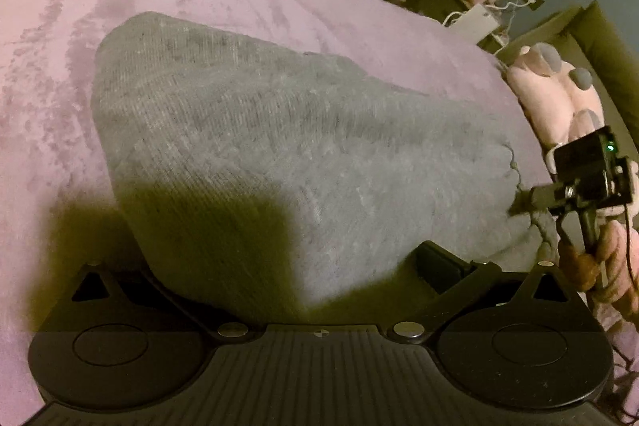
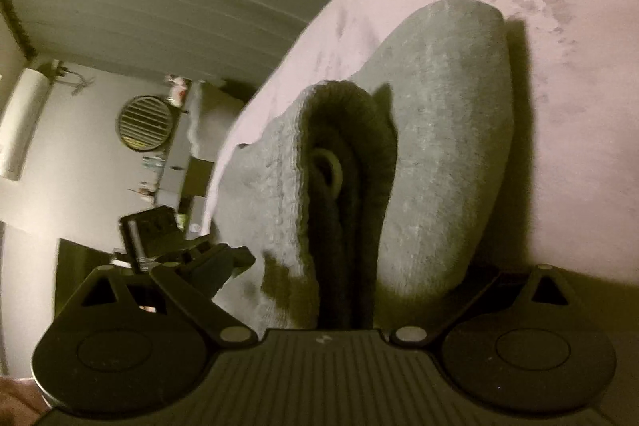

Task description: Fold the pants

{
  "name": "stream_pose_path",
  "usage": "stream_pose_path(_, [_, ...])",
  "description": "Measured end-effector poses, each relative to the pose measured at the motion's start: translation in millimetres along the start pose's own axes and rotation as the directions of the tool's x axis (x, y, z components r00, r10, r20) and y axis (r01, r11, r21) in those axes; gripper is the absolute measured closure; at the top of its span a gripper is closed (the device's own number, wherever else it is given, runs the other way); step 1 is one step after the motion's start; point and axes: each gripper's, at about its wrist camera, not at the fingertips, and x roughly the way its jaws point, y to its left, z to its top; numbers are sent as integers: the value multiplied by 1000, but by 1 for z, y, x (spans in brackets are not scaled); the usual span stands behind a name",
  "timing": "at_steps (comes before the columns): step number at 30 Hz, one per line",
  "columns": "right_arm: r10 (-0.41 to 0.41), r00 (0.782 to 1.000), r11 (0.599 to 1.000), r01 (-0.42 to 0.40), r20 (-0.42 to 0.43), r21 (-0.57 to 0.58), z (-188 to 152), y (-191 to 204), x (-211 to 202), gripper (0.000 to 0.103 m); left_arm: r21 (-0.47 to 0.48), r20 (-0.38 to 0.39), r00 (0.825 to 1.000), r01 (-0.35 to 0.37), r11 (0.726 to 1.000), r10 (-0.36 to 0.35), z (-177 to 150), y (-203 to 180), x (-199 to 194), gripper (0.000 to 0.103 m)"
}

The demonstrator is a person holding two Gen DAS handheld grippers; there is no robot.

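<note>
Flanking folded pants [image 1: 279, 154], plush slippers [image 1: 555, 94] sit nearby.

1 pants [image 1: 255, 146], 2 grippers [image 2: 347, 290], 1 blanket [image 1: 48, 106]

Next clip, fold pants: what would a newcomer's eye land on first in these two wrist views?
The grey pants dominate both views, a bulky folded bundle lying on the pink blanket; the right wrist view looks straight into its stacked, curled layers. The right gripper reaches the bundle's edge at the far right of the left wrist view, with a pink plush toy beyond it. The left gripper sits at the bundle's near-left edge.
</note>
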Motion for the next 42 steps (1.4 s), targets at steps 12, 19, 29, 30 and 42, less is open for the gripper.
stream_pose_path(12, [-154, 987, 988, 154, 33, 13, -5, 19, 11, 38, -30, 29, 993, -116, 993, 117, 1, -21, 0, 12])
stream_pose_path(19, [-206, 974, 972, 214, 90, -96, -10, 74, 2, 48, 44, 79, 977, -203, 978, 199, 2, -58, -14, 59])
stream_pose_path(29, [-138, 971, 961, 179, 193, -209, 42, 127, -7, 48, 32, 248, 950, -204, 978, 190, 61, -67, -50, 64])
stream_pose_path(30, [-134, 969, 963, 176, 206, -202, 51, 127, -6, 48, 32, 260, 946, -211, 977, 196, 69, -66, -52, 64])
stream_pose_path(42, [-189, 958, 961, 226, 213, -161, 104, 118, 36, 48, -77, 230, 944, -224, 972, 236, 114, -38, -29, 65])
